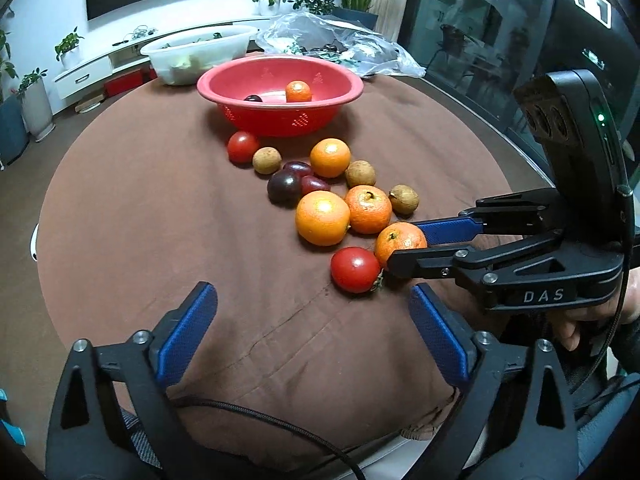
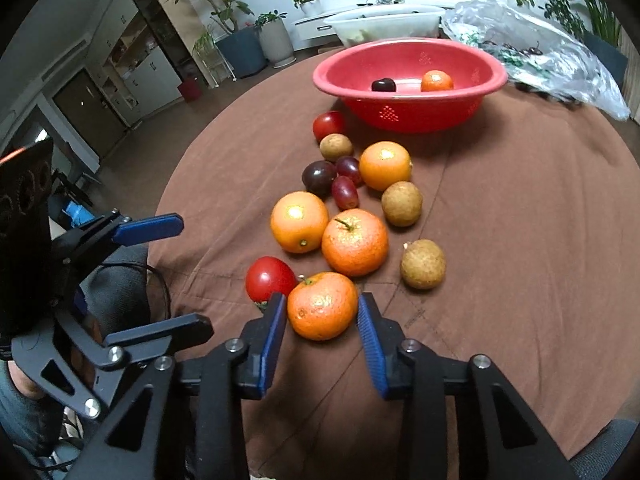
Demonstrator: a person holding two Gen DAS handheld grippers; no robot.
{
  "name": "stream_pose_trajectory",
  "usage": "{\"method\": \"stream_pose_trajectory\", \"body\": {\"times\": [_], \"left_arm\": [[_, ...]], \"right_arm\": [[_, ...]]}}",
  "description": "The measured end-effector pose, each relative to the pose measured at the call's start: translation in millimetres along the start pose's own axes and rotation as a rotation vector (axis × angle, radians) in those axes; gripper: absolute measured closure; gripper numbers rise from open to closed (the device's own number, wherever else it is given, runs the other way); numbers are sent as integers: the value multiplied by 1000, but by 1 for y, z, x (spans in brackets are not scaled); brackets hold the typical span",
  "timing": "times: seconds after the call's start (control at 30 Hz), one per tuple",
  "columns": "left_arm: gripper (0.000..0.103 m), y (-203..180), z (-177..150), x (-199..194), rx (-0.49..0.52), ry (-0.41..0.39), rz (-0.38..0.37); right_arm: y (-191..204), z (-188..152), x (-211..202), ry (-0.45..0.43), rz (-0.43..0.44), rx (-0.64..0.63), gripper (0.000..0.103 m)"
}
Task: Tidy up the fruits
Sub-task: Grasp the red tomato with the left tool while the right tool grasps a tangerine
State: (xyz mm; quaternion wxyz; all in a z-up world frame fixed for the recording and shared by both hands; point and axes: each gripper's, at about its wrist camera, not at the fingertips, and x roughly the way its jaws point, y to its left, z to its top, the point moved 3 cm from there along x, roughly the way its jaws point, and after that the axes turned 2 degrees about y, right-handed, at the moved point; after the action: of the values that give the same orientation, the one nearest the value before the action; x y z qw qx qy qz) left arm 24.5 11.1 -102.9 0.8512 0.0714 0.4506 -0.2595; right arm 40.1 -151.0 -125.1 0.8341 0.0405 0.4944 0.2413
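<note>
On the brown tablecloth lies a loose row of fruit: oranges (image 2: 299,222), tomatoes (image 2: 270,278), dark grapes (image 2: 319,177) and brown longans (image 2: 423,264). My right gripper (image 2: 322,312) has its blue pads against both sides of the nearest tangerine (image 2: 322,306), which rests on the cloth. From the left wrist view, the same tangerine (image 1: 396,240) sits between the right gripper's (image 1: 404,245) fingers. My left gripper (image 1: 312,308) stands open and empty just in front of the near tomato (image 1: 355,269). The red bowl (image 1: 352,82) behind the row holds one tangerine (image 1: 298,92) and one dark fruit (image 1: 253,99).
A white plastic tub (image 1: 200,46) and a crumpled clear bag (image 1: 340,40) lie behind the red bowl (image 2: 320,78). The round table's edge curves close on both sides. A person's hand (image 1: 576,320) holds the right gripper. Potted plants and a cabinet stand beyond.
</note>
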Motion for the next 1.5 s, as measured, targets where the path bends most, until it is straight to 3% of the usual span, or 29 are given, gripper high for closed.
{"method": "stream_pose_trajectory", "body": {"times": [0.1,0.23,0.4,0.57,0.7,0.73,1.03,1.5], "left_arm": [[15,-5,2,6,13,10,-14],[15,-14,7,14,32,24,-19],[40,-21,12,28,36,52,-28],[44,-25,14,37,35,72,-29],[68,-26,14,44,34,90,-26],[70,-26,13,45,33,96,-23],[72,-27,13,50,26,90,-20],[73,-12,16,24,-43,32,-84]], "right_arm": [[-8,-2,-7,-12,0,30,63],[-20,-3,-19,-37,-11,65,63],[-30,-4,-29,-57,-27,88,63],[-35,-8,-31,-64,-28,107,63],[-35,-8,-31,-65,-24,108,63],[-35,-8,-31,-65,-22,107,63],[-34,-9,-31,-66,-21,111,63],[-37,-8,-36,-79,-20,126,64]]}}
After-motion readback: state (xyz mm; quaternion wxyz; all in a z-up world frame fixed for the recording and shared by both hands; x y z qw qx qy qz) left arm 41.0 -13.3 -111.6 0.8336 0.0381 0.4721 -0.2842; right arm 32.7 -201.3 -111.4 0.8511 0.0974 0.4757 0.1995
